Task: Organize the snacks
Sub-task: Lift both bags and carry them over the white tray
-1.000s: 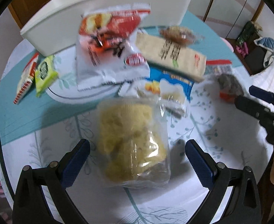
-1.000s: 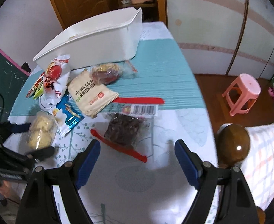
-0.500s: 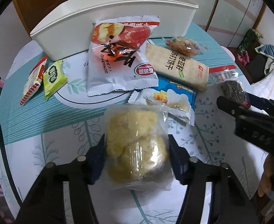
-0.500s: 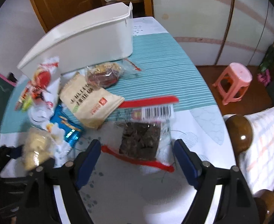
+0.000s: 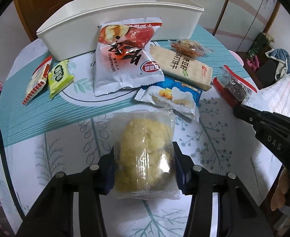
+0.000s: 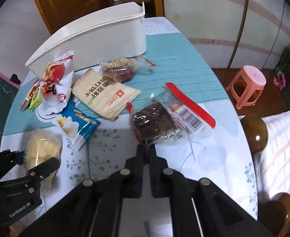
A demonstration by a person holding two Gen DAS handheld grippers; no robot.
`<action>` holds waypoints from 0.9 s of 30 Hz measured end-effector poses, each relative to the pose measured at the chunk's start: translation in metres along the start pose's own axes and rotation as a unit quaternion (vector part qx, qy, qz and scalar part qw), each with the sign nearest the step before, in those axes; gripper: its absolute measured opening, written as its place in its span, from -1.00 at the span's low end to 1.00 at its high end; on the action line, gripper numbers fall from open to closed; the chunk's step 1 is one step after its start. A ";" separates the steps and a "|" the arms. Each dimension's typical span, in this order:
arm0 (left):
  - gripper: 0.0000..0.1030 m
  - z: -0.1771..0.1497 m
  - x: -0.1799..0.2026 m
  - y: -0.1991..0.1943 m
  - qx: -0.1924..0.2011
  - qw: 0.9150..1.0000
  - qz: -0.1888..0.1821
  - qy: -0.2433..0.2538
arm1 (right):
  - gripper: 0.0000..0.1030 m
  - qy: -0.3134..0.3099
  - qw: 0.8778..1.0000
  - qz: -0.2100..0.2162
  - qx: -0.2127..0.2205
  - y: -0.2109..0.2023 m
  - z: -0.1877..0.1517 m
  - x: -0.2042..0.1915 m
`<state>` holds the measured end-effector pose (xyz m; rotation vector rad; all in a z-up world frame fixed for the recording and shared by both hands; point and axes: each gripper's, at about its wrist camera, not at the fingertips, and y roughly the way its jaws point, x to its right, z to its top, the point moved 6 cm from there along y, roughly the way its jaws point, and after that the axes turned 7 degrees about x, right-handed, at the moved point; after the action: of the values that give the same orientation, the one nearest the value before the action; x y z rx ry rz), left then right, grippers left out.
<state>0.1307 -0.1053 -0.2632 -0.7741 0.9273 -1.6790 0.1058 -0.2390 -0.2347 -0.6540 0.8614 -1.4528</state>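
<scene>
- Left wrist view: the left claw (image 5: 144, 169) is clamped on a clear bag of yellow crumbly cake (image 5: 145, 154), one blue pad pressed to each side of the bag, at the near edge of the surface (image 5: 62, 152).
- Just beyond that bag lies a blue-and-white cheese snack packet (image 5: 170, 98), and past it a large white packet with red fruit print (image 5: 125, 59), which leans against the front wall of the white bin (image 5: 69, 33) at the far side.
- To the right of the white packet a long beige cracker pack (image 5: 182, 67) lies flat, with a small clear-wrapped reddish pastry (image 5: 188, 47) at its far end.
- On the left sit a small green packet (image 5: 59, 75) and a red-and-white striped packet (image 5: 36, 81), side by side and touching.
- Right wrist view: the right claw (image 6: 146, 148) is closed, its tips pinching the near edge of a clear bag holding a dark brown slab (image 6: 154, 120); the bag has a red strip and a barcode label, and its far end is tilted up from the surface.
- The bin stands at the far left in this view, well apart from that bag.
- Beyond the surface's right edge a pink stool (image 6: 247, 85) stands on the floor.
</scene>
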 end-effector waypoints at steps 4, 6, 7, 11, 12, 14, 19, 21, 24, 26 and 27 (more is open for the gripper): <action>-0.09 -0.001 -0.006 -0.009 0.008 1.000 0.000 -0.004 | -0.92 0.021 0.999 0.034 -0.006 -0.007 -0.007 -0.002; -0.09 -0.001 -0.008 -0.015 0.014 1.000 0.000 -0.005 | -0.92 0.035 0.998 0.056 -0.003 -0.014 -0.011 -0.001; -0.09 0.000 -0.009 -0.017 0.016 1.000 -0.001 -0.005 | -0.92 0.039 0.997 0.062 0.000 -0.017 -0.011 0.000; -0.09 0.003 -0.009 -0.027 0.029 1.000 0.001 0.002 | -0.94 0.051 0.995 0.086 0.018 -0.032 -0.008 0.004; -0.09 0.003 -0.010 -0.029 0.032 0.999 0.001 0.003 | -0.94 0.054 0.994 0.095 0.025 -0.035 -0.005 0.004; -0.09 0.003 -0.011 -0.034 0.037 0.999 -0.001 0.006 | -0.94 0.055 0.993 0.100 0.033 -0.042 -0.004 0.005; -0.09 0.002 -0.013 -0.043 0.041 0.999 -0.004 0.004 | -0.94 0.066 0.992 0.102 0.033 -0.042 -0.003 0.006; -0.09 0.003 -0.012 -0.045 0.044 0.999 -0.003 0.002 | -0.94 0.067 0.991 0.109 0.040 -0.044 0.001 0.004; -0.09 0.006 -0.012 -0.047 0.050 0.999 -0.003 -0.001 | -0.94 0.057 0.989 0.121 0.056 -0.055 0.008 -0.003; -0.09 0.011 -0.014 -0.054 0.057 0.998 -0.003 -0.003 | -0.94 0.051 0.987 0.133 0.070 -0.067 0.016 -0.010; -0.09 0.013 -0.014 -0.058 0.062 0.998 -0.003 -0.003 | -0.94 0.047 0.986 0.137 0.076 -0.072 0.020 -0.014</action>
<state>0.1189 -0.0839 -0.2070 -0.6991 0.8087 -1.7221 0.0822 -0.2302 -0.1628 -0.3392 0.8675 -1.2914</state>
